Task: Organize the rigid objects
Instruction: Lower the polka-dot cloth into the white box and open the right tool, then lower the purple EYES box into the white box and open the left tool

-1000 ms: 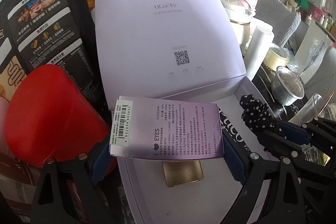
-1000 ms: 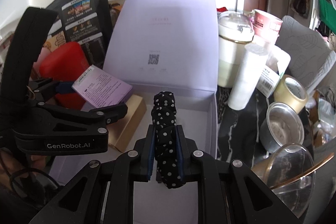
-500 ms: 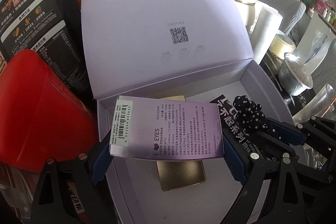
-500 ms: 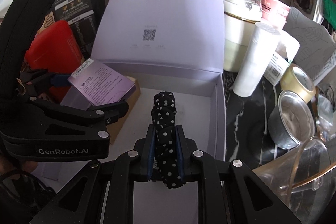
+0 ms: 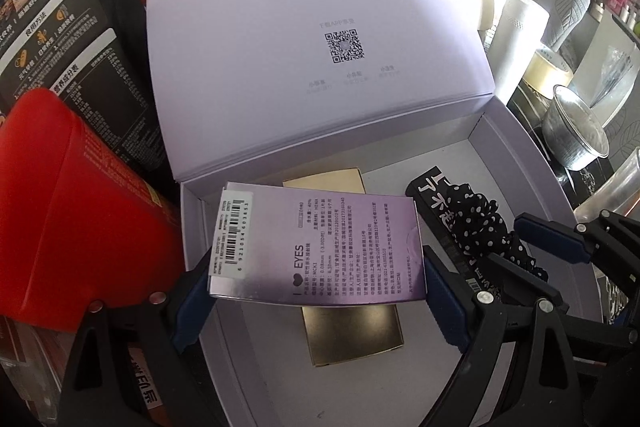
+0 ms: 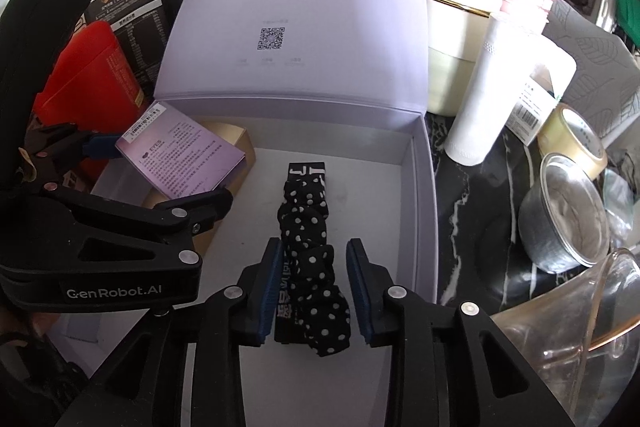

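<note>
Lying open beneath both claws, lavender gift box [image 6: 424, 187] is seen, purple carton [image 5: 316, 247] clamped flat across left gripper [image 5: 316, 291] above a gold box [image 5: 352, 335], polka-dot scrunchie [image 6: 312, 267] resting on black packet [image 6: 306, 173] between right gripper's [image 6: 312, 291] opening, untouching jaws.

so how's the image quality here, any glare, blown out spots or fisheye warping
Left wrist view: strong fisheye, the lilac box lid bows outward, corners go black, and the purple carton has a mild sheen but its print stays readable. Right wrist view: window light blows out the white cylinder and the area right of it, and the glass vessel at the lower right smears with reflections.
</note>
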A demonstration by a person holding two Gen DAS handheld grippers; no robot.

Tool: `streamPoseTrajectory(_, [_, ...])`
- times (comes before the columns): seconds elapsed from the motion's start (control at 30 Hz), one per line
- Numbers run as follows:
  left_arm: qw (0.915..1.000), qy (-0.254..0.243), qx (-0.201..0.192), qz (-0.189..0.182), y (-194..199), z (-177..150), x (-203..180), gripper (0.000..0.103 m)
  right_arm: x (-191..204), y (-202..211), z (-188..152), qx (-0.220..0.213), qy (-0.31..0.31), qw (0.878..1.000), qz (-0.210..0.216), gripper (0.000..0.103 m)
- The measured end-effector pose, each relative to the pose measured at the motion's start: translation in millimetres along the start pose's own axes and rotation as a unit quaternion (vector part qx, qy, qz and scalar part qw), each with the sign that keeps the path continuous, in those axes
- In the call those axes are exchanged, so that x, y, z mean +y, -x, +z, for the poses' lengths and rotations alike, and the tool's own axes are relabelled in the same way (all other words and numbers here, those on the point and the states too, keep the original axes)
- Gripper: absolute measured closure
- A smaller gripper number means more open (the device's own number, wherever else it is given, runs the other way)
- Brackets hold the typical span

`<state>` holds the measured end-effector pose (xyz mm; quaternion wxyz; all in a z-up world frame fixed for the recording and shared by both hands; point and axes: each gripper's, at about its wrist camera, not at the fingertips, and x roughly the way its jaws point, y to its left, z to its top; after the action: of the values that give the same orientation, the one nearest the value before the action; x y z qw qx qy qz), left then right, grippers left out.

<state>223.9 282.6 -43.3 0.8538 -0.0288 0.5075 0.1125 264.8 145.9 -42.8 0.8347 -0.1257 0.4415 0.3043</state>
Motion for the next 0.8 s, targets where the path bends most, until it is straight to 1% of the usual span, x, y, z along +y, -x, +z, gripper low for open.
streamPoseTrajectory(0.13, [1.0000, -0.005, -0.006, 0.005, 4.6, 1.2, -1.7, 0.010, 1.1, 7.2, 0.8, -0.007, 0.006, 1.000, -0.003, 0.068])
streamPoseTrajectory(0.23, [1.0000, -0.001, 0.005, -0.004, 4.8, 0.6, 0.2, 0.010, 3.5, 13.5, 0.6, -0.014, 0.010, 1.000, -0.015, 0.067])
streamPoseTrajectory(0.33, [0.9999, 0.001, 0.008, 0.008, 5.5, 1.7, 0.8, 0.010, 6.1, 19.2, 1.4, -0.020, 0.012, 1.000, -0.017, 0.067])
streamPoseTrajectory(0.4, [0.9998, 0.002, 0.000, 0.021, 9.5, 2.5, -0.2, 0.010, 6.6, 24.2, 2.3, -0.025, 0.015, 0.999, -0.022, 0.067])
streamPoseTrajectory(0.5, [0.9998, 0.003, -0.004, 0.017, 15.8, 3.4, 0.9, 0.010, 5.6, 34.4, 1.9, -0.035, 0.017, 0.999, -0.036, 0.067])
streamPoseTrajectory(0.6, [0.9999, 0.004, -0.012, 0.010, 23.9, 4.0, 0.0, 0.010, 4.0, 44.5, 1.8, -0.043, 0.009, 0.998, -0.039, 0.067])
streamPoseTrajectory(0.7, [0.9995, 0.003, -0.024, 0.022, 32.2, 4.7, -1.8, 0.010, 4.2, 54.2, 1.9, -0.053, 0.004, 0.998, -0.042, 0.063])
streamPoseTrajectory(0.8, [0.9993, 0.005, -0.029, 0.025, 38.8, 3.4, -0.8, 0.010, 6.2, 57.7, 3.2, -0.057, -0.001, 0.998, -0.040, 0.063])
